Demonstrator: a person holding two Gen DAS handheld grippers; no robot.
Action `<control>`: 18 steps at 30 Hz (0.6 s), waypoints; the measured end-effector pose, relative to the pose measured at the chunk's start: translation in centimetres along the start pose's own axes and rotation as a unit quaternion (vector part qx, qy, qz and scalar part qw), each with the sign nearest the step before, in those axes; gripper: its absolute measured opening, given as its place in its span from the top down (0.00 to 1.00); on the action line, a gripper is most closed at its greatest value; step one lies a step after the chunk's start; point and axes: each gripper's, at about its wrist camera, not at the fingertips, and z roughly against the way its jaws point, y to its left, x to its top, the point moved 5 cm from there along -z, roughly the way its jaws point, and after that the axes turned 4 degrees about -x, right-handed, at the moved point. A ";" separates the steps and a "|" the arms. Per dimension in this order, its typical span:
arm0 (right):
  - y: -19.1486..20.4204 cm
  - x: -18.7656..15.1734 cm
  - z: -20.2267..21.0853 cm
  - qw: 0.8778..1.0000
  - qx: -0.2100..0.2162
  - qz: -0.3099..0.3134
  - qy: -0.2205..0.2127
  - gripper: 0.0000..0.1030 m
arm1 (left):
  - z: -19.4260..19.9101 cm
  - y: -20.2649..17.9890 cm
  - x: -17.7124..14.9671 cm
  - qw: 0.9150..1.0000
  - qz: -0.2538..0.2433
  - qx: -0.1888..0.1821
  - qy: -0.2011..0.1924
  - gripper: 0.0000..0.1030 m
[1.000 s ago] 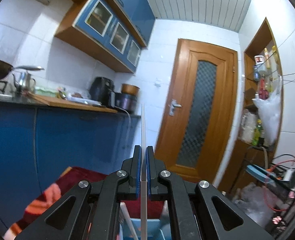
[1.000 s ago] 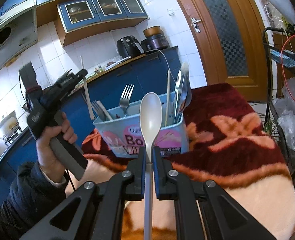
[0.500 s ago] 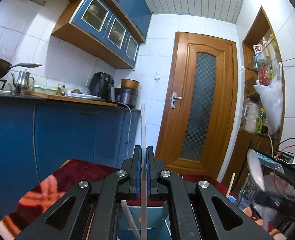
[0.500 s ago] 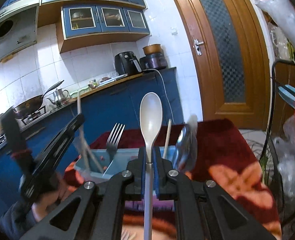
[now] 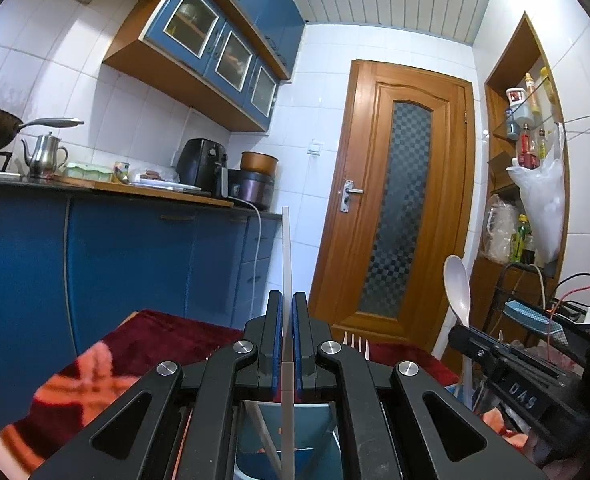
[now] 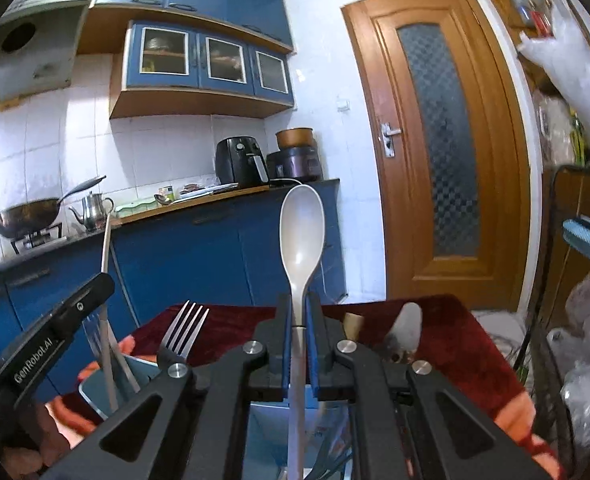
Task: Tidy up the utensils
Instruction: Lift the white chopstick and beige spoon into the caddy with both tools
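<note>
My left gripper (image 5: 287, 304) is shut on a white chopstick (image 5: 286, 248) that stands upright over the light blue utensil box (image 5: 295, 428). My right gripper (image 6: 299, 308) is shut on a white plastic spoon (image 6: 301, 228), bowl up, its handle reaching down into the same box (image 6: 95, 388). A steel fork (image 6: 183, 330) stands in the box's left compartment, beside the left gripper's chopstick (image 6: 106, 272). A metal spoon (image 6: 407, 330) and a wooden stick end (image 6: 353, 324) stand at the right. The spoon (image 5: 457, 292) and right gripper (image 5: 507, 372) show in the left wrist view.
The box sits on a dark red patterned cloth (image 6: 467, 344). Blue cabinets (image 5: 135, 264) with a counter, wok (image 6: 23, 220), kettle (image 5: 43, 154) and air fryer (image 5: 201, 166) stand on the left. A wooden door (image 5: 399, 220) is ahead, a cluttered wire rack (image 6: 575, 340) at right.
Both grippers have lowered over the box and levelled out. The right gripper with the spoon has come in beside the left one. Both stay shut on their utensils.
</note>
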 end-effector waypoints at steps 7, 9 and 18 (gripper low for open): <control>0.0 -0.8 -0.1 1.000 0.007 -0.009 0.002 0.91 | 0.1 0.0 -0.2 1.000 -0.001 -0.002 0.003 0.96; -0.2 -1.2 -0.1 1.000 0.008 -0.009 0.008 0.91 | 0.1 0.0 -0.3 1.000 -0.001 -0.004 0.007 0.96; -0.5 -1.7 1.5 1.000 0.020 -0.018 0.016 0.66 | 0.3 -0.5 -0.5 1.000 -0.001 -0.018 0.022 0.89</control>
